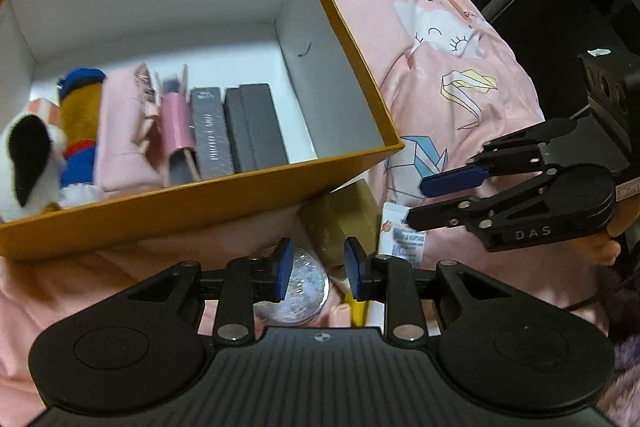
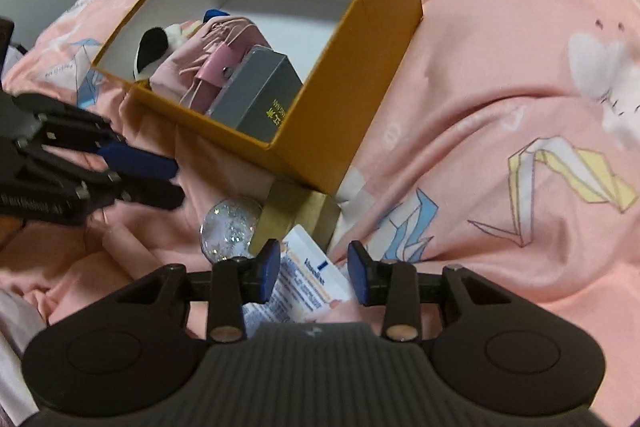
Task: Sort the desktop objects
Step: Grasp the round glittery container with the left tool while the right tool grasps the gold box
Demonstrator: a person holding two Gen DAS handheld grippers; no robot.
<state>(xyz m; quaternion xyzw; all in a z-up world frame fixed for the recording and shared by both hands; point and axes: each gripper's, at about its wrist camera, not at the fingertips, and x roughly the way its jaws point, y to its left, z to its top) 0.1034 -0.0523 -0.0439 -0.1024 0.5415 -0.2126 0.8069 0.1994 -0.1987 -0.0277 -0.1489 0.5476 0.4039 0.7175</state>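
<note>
So the left gripper [image 1: 316, 269] is seen released, nothing pinched between its blue pads, with a glittery glass ball [image 1: 298, 287] lying on the bed just under and past the gap. The right gripper [image 2: 313, 269] is let go as well: its jaws stand apart over a white printed packet [image 2: 308, 283], and no pad is seen pressing on it, so nothing is being grasped by either one.

From the left wrist view the right gripper is found at about 3 o'clock, tips aimed toward the same little pile. Just past the ball, at 12 o'clock from the left gripper, a gold box [image 1: 340, 223] is tucked against the corner of the orange cardboard box [image 1: 200, 211], with the packet right beside it at roughly 1 o'clock. These three are probably what's left to be sorted.

Inside the orange cardboard box things have been lined up side by side along the near wall, presumably to save room: a black-and-white plush [image 1: 28, 167], a plush with a blue cap [image 1: 80, 123], a pink pouch [image 1: 120, 135], a pink wallet [image 1: 176, 131], and dark slim boxes [image 1: 248, 127]. The far half is bare, so space is left for the rest.

Everything is sat on a pink printed bedsheet [image 2: 500, 107], which is soft and wrinkled, so the ball could be expected to roll if nudged.
</note>
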